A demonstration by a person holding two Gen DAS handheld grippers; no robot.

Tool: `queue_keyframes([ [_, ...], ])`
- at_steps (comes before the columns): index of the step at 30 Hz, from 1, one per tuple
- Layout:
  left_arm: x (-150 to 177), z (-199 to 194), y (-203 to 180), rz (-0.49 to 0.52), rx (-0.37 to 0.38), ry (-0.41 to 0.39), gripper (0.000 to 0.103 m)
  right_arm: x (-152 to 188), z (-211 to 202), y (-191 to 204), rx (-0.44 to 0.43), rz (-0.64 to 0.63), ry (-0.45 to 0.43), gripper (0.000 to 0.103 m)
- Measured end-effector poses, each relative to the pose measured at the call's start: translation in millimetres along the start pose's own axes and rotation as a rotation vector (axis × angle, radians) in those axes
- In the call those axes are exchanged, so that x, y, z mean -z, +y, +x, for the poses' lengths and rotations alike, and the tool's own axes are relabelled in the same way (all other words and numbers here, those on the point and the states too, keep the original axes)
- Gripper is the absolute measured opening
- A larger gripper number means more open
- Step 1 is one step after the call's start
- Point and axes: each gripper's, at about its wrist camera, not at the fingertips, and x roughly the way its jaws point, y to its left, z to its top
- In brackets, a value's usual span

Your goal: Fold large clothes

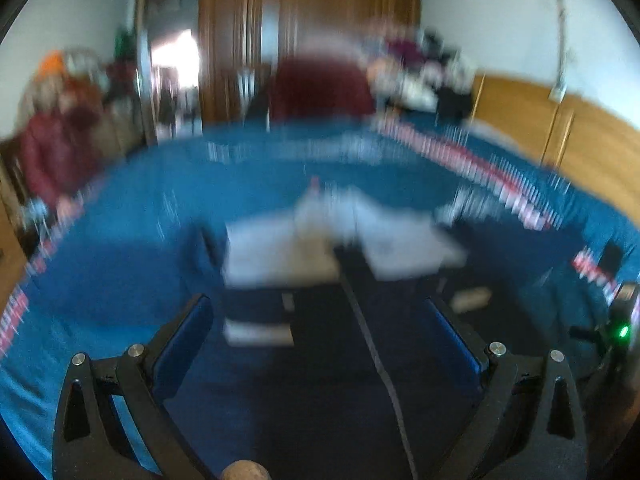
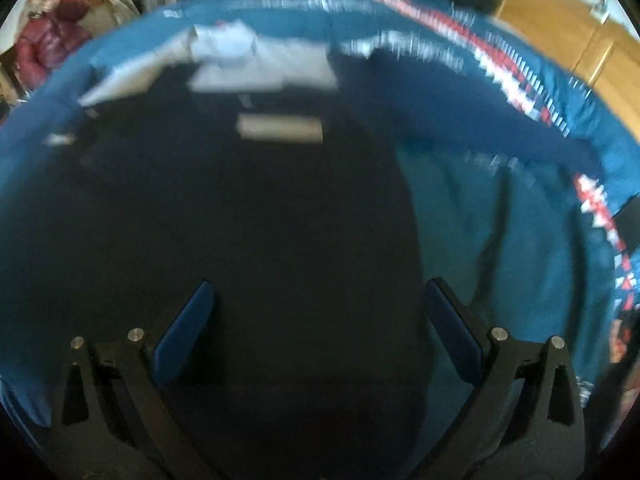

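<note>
A: Where do the 2 views sit?
B: Left wrist looks level across the blue bedspread (image 1: 120, 208) toward the far wardrobe (image 1: 312, 32).
A: Right wrist?
B: Closer, tilted down. Both share the dark garment (image 2: 240, 220), blurred.

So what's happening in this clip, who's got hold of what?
A person holds two grippers over a dark garment spread on a blue bedcover. The left gripper and right gripper are both open and grip nothing. The garment's light lining shows at its far end, so it looks laid open, with no fold visible yet. Both views are motion-blurred, so finer detail can't be made out.
</note>
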Motion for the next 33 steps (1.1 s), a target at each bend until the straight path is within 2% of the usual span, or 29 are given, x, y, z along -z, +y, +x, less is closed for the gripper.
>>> queue_keyframes([
  [1, 14.9, 15.2, -1.6, 0.002, -0.014, 0.029, 0.103, 4.1, 9.8, -3.9, -0.027, 0.014, 0.035, 0.103],
  [2, 29.5, 45.4, -1.8, -0.01, -0.028, 0.103, 0.103, 7.8, 15.5, -9.4, -0.069, 0.047, 0.055, 0.103],
  [5, 58.8, 90.8, 3.0, -0.054, -0.058, 0.225, 0.103, 11.4, 15.9, -19.6, -0.136, 0.06, 0.053, 0.103],
  [7, 69.8, 100.9, 4.2, -0.06, -0.063, 0.226, 0.103, 8.6, 9.6, -27.2, -0.176, 0.047, 0.077, 0.102],
  [9, 72.7, 101.0, 3.1, -0.063, -0.061, 0.229, 0.103, 1.3, -6.3, -53.6, -0.199, 0.069, 0.024, 0.103],
  [12, 82.3, 98.2, 2.7, -0.075, -0.054, 0.221, 0.103, -17.2, -29.0, -135.5, -0.181, 0.197, -0.087, 0.103],
  [14, 79.6, 95.4, 3.0, -0.08, -0.055, 0.228, 0.103, -28.7, -28.8, -215.8, -0.158, 0.338, -0.131, 0.103],
  [17, 78.1, 91.6, 2.3, -0.077, -0.067, 0.239, 0.103, -39.7, -22.3, -328.3, -0.071, 0.515, -0.188, 0.1],
  [18, 75.5, 93.4, 1.4, -0.074, -0.073, 0.244, 0.103, -41.0, -19.3, -364.0, -0.066, 0.58, -0.196, 0.089],
  [20, 70.4, 97.2, -0.1, -0.068, -0.083, 0.257, 0.103, -38.4, -10.1, -435.0, -0.101, 0.747, -0.198, 0.074],
  [21, 69.1, 98.3, -0.1, -0.067, -0.084, 0.263, 0.103, -35.9, -4.9, -455.5, -0.114, 0.81, -0.195, 0.07],
  [23, 67.6, 99.8, -0.4, -0.069, -0.088, 0.271, 0.103, -27.5, 3.6, -493.0, -0.135, 0.914, -0.19, 0.069],
  [25, 67.1, 100.5, 0.0, -0.072, -0.089, 0.27, 0.103, -23.7, 9.9, -507.0, -0.148, 0.945, -0.177, 0.065],
  [26, 66.8, 100.8, 0.0, -0.076, -0.09, 0.267, 0.103, -29.4, 12.1, -507.9, -0.165, 0.939, -0.176, 0.057],
  [27, 66.4, 101.0, 0.0, -0.079, -0.091, 0.265, 0.103, -30.9, 12.5, -510.3, -0.18, 0.93, -0.172, 0.054],
  [29, 66.3, 101.5, 0.2, -0.08, -0.09, 0.261, 0.103, -38.4, 16.9, -506.2, -0.185, 0.91, -0.156, 0.055],
  [33, 66.6, 102.7, -0.7, -0.081, -0.094, 0.252, 0.103, -41.3, 28.8, -502.8, -0.101, 0.87, -0.106, 0.048],
])
